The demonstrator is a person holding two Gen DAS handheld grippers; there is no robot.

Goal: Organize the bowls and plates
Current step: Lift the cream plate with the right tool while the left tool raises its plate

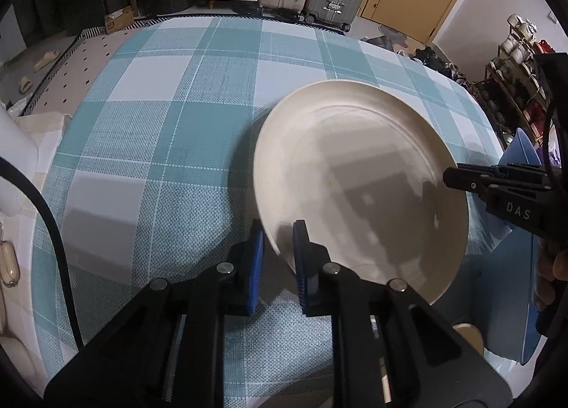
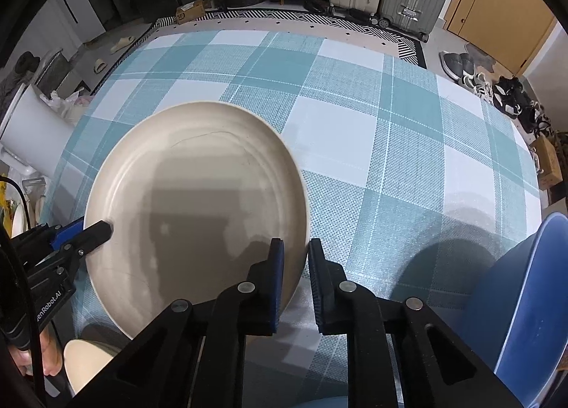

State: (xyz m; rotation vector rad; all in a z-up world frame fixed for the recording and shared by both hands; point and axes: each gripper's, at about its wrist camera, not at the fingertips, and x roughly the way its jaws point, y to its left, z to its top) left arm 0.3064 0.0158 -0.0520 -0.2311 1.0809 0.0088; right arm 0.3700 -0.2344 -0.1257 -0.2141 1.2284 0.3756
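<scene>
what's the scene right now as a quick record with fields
plate: cream plate, held at opposite rims, seemingly raised off the cloth
left gripper: jaws shut on the plate's left rim
right gripper: jaws shut on the plate's right rim
table: teal check cloth
other dishes: blue bowl at right, partly in view

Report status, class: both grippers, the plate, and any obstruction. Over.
Left gripper shut on the cream plate rim; right gripper shut on the opposite rim. Checked tablecloth ahead; blue bowl at right, apart.
</scene>
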